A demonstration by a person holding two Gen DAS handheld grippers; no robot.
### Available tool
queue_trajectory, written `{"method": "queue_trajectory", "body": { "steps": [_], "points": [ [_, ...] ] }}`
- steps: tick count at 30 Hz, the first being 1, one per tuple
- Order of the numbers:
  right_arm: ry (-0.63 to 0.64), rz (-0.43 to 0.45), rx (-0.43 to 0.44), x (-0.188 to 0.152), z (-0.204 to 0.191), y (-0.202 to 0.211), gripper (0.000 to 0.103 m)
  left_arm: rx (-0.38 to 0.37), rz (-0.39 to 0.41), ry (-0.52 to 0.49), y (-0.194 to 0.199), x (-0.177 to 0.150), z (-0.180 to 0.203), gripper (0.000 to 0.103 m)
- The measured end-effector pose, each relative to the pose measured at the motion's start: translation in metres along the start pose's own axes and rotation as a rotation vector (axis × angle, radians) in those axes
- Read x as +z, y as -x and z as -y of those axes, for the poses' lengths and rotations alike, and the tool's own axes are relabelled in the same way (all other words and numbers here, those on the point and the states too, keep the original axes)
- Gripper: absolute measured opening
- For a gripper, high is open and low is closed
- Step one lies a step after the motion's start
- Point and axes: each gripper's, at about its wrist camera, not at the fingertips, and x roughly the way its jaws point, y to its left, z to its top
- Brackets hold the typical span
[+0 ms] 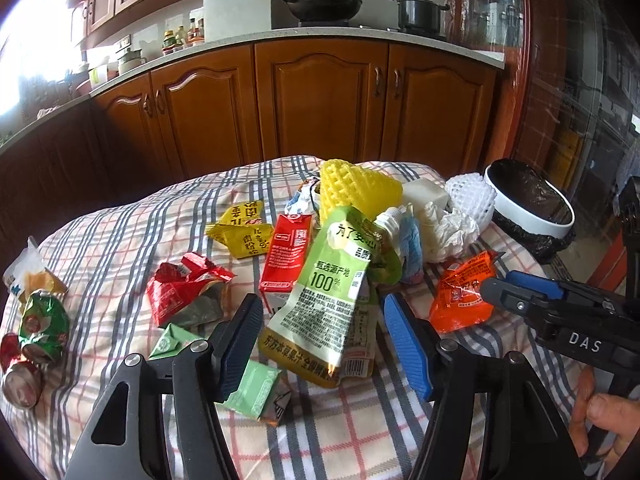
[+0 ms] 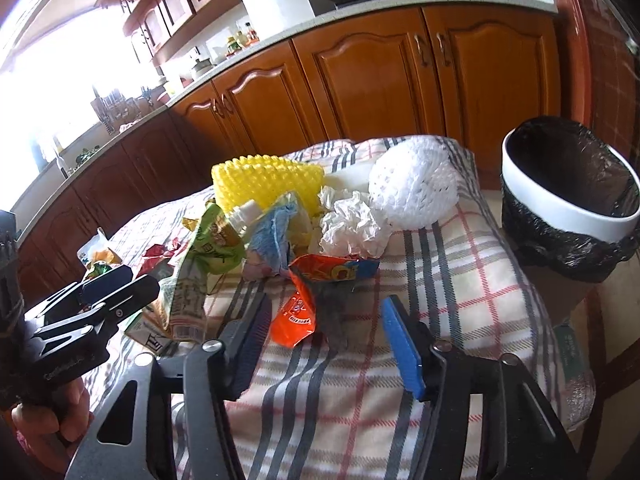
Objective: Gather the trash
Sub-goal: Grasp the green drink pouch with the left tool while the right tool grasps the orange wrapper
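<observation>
Trash lies piled on a plaid cloth. A green juice pouch lies between the fingers of my left gripper, which is open with small gaps on both sides. An orange snack wrapper lies between the fingers of my right gripper, also open, its blue pad standing clear of the wrapper. The same orange wrapper shows in the left wrist view, next to the right gripper. A white bin with a black liner stands off the table's right edge.
The pile also holds a yellow foam net, a white foam net, crumpled tissue, a red carton, a yellow wrapper, a red wrapper and a green carton. Crushed cans lie at the left edge. Wooden cabinets stand behind.
</observation>
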Motion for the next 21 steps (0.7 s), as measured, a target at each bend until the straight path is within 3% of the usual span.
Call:
{"method": "queue_trajectory", "body": {
  "steps": [6,8,10,14,21],
  "points": [
    [-0.023,-0.035,0.014,0.004,0.005,-0.013,0.040,-0.003,-0.067,-0.018,-0.030,0.004,0.005,0.025],
    [-0.027,-0.042,0.017,0.005,0.006,-0.015,0.024,-0.010,-0.068,-0.023,-0.035,0.005,0.004,0.020],
    [-0.032,-0.046,0.027,0.005,0.008,-0.016,0.010,-0.020,-0.061,-0.029,-0.035,0.006,0.005,0.008],
    [-0.016,-0.028,0.049,0.006,0.005,-0.008,0.003,-0.041,-0.030,-0.022,-0.026,0.005,0.002,0.002],
    [0.004,0.016,0.071,0.008,0.004,0.020,0.001,-0.111,0.002,0.022,0.001,0.007,-0.002,0.001]
  ]
}}
